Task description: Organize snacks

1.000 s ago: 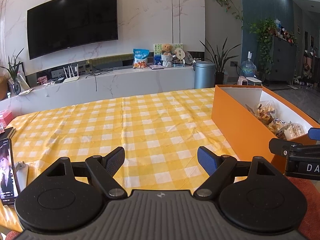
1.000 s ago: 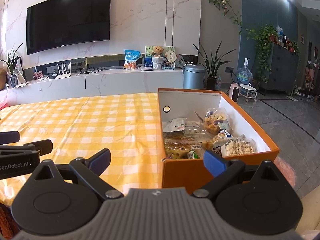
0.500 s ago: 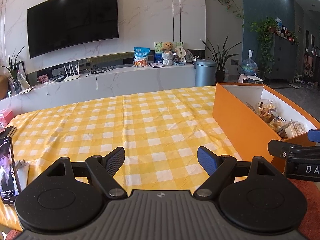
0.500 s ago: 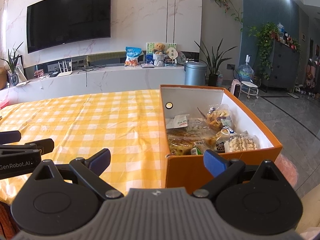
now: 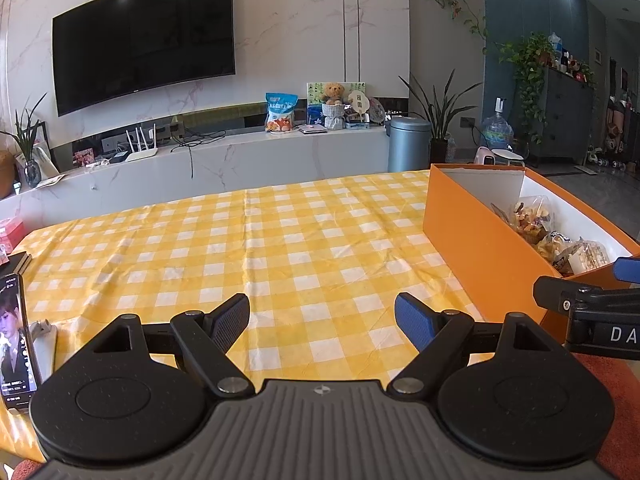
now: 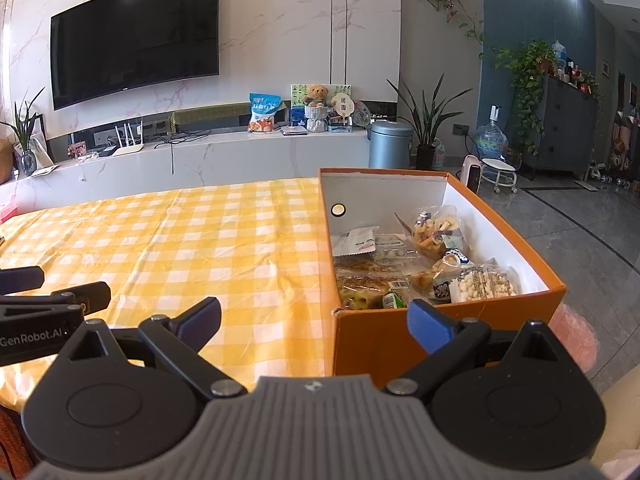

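Observation:
An orange box (image 6: pixel 448 344) with a white inside stands at the right edge of the table and holds several snack packets (image 6: pixel 420 264). The left wrist view shows the same orange box (image 5: pixel 476 236) at the right, with a few of its snack packets (image 5: pixel 560 240) showing. My right gripper (image 6: pixel 314 316) is open and holds nothing, hovering just in front of the box's near left corner. Over the yellow checked cloth (image 5: pixel 260 248), my left gripper (image 5: pixel 322 316) is open too, with nothing between its fingers, left of the box. No snack lies on the cloth in either view.
A lit phone (image 5: pixel 14 340) stands on a stand at the table's left edge, beside a dark flat object (image 5: pixel 16 262) and a pink box (image 5: pixel 10 232). Beyond the table are a white TV bench (image 5: pixel 240 160), a grey bin (image 5: pixel 408 144) and potted plants.
Both views have shifted slightly, so the box sits a little higher in frame and more of its inside shows. Both grippers stay open.

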The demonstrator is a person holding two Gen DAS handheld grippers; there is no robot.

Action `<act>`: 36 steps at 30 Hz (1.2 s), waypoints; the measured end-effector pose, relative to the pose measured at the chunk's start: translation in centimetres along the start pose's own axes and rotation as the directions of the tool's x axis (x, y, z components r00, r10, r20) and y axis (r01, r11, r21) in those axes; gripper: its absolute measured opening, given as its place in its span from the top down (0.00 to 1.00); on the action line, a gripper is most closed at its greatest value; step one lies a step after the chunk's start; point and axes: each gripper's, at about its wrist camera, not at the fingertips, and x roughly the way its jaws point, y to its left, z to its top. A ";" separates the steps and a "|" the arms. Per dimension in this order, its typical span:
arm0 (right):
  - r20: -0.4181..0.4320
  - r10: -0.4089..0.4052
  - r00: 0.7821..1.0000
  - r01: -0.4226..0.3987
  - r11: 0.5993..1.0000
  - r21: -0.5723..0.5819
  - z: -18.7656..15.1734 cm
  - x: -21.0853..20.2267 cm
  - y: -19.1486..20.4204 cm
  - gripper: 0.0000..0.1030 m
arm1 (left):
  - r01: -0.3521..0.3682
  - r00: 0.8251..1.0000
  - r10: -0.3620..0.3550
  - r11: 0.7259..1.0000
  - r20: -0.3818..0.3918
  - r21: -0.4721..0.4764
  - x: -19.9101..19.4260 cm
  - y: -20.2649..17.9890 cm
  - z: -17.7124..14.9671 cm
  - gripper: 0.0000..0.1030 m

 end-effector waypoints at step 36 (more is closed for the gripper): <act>-0.011 0.002 1.000 -0.002 1.000 -0.006 -0.3 0.0 0.5 0.06 | 0.000 1.000 0.000 1.000 0.004 -0.004 -0.1 -0.1 0.1 0.06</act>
